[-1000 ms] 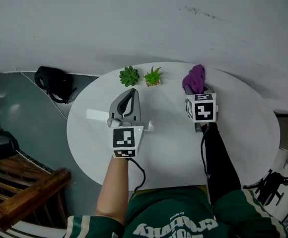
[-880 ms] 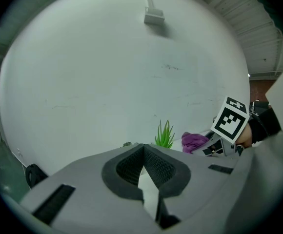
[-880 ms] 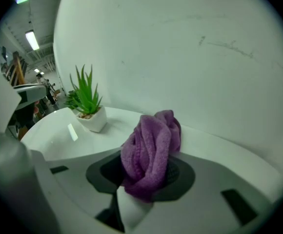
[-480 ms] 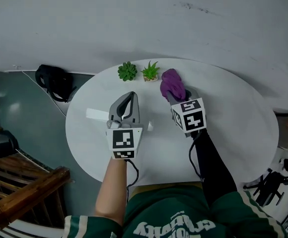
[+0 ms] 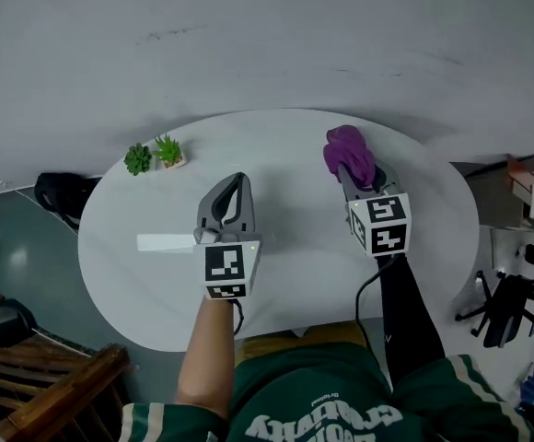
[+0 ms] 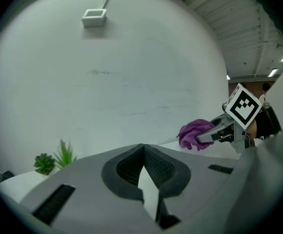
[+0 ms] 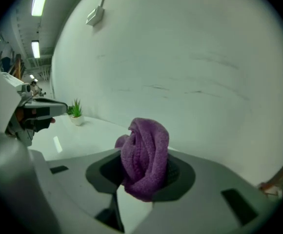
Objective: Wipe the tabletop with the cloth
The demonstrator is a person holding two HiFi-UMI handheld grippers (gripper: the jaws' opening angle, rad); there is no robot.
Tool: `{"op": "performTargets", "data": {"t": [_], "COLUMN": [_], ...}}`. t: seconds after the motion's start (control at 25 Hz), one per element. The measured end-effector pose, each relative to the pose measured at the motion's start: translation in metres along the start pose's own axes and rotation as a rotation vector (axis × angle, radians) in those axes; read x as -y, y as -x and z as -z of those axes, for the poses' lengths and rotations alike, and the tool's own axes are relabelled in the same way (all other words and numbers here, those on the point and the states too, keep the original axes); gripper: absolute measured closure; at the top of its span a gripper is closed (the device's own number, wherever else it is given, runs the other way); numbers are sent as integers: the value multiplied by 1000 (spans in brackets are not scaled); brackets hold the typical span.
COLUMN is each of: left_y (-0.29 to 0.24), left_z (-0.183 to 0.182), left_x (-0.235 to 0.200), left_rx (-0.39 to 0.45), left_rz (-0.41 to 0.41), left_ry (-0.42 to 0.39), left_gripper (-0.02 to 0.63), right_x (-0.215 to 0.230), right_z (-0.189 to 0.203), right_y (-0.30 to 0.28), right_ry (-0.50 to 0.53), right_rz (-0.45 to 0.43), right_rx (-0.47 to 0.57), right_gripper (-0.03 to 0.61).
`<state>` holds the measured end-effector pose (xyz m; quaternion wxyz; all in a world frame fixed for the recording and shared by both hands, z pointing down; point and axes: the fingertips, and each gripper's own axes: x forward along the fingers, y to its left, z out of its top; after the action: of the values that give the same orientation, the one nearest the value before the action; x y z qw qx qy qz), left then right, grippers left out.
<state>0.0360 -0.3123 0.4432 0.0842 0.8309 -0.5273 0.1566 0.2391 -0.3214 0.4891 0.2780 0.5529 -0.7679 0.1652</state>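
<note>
Jaws of the right gripper point(image 7: 144, 172) pinch the bunched purple cloth point(image 5: 348, 153) over the far right of the round white table point(image 5: 285, 141). The left gripper point(image 6: 144, 152), jaws pressed together (empty), hovers above its middle. Wiping seems hardly started; nearly all remains.

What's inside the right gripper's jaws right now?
A bunched purple cloth, clamped by the right gripper. It hides the jaws' inner faces and the tabletop directly behind it.

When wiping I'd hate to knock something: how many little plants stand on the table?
2. A dark rosette plant and a spiky light-green one stand side by side near the table's far-left rim; none appears hidden.
</note>
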Motion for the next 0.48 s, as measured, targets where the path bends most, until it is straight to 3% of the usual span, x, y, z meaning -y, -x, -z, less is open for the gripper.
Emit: {"op": "performTargets", "data": {"t": [0.28,0.48], "left_y": [-52,-77], "left_z": [-24,-26], "left_x": [139,213], "left_rx": [18,1], "left_rz": [135,201], "left_ry": [-12,-2], "left_gripper": [614,614], "right_x": [182,260], "right_z": [80,138], "right_y": [87,125], "right_ry": [-50,-102], "right_rz": [250,329], "right_rx": [-82,-153], "right_gripper": [430,430]}}
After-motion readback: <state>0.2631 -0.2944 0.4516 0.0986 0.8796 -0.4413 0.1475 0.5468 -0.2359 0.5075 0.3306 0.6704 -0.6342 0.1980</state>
